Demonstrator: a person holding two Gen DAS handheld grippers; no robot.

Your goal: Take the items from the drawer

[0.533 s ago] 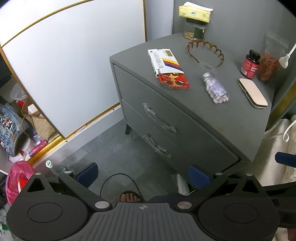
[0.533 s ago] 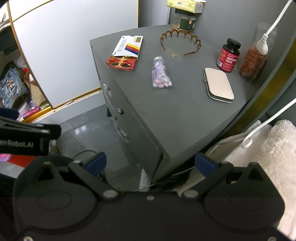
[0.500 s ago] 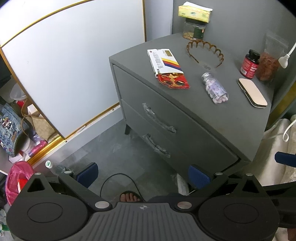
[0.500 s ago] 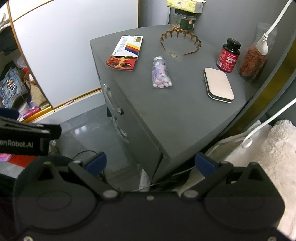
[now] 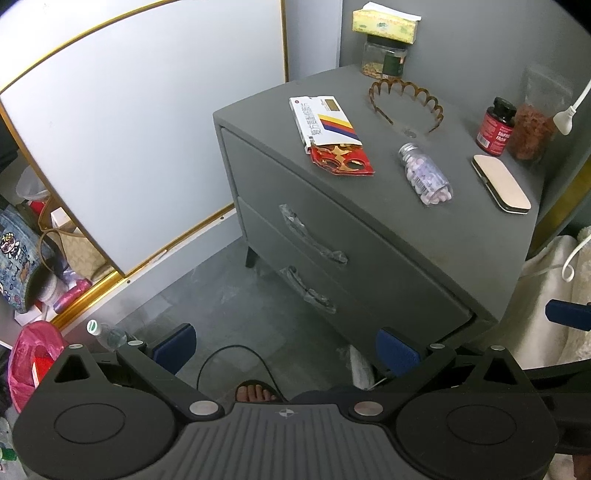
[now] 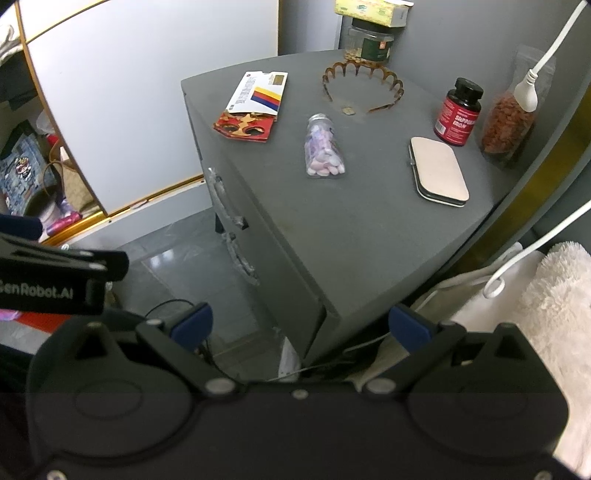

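A grey nightstand (image 5: 461, 236) has two drawers, both shut; the upper handle (image 5: 314, 236) and lower handle (image 5: 308, 290) face me, and the upper handle also shows in the right wrist view (image 6: 225, 201). On top lie a white box (image 5: 323, 122), a red packet (image 5: 341, 162), a pill bottle (image 5: 424, 173), a pink case (image 5: 500, 182) and a brown comb headband (image 5: 406, 101). My left gripper (image 5: 286, 349) is open and empty, low in front of the drawers. My right gripper (image 6: 301, 328) is open and empty, near the nightstand's front right corner.
A red supplement bottle (image 6: 458, 110), a bag of dried fruit (image 6: 508, 122), a jar (image 6: 369, 42) and a tissue box (image 6: 369, 11) stand at the back. A mirror (image 5: 129, 129) leans at left. A white cable (image 6: 517, 258) and bedding (image 6: 554, 295) lie at right. A foot (image 5: 255, 393) is below.
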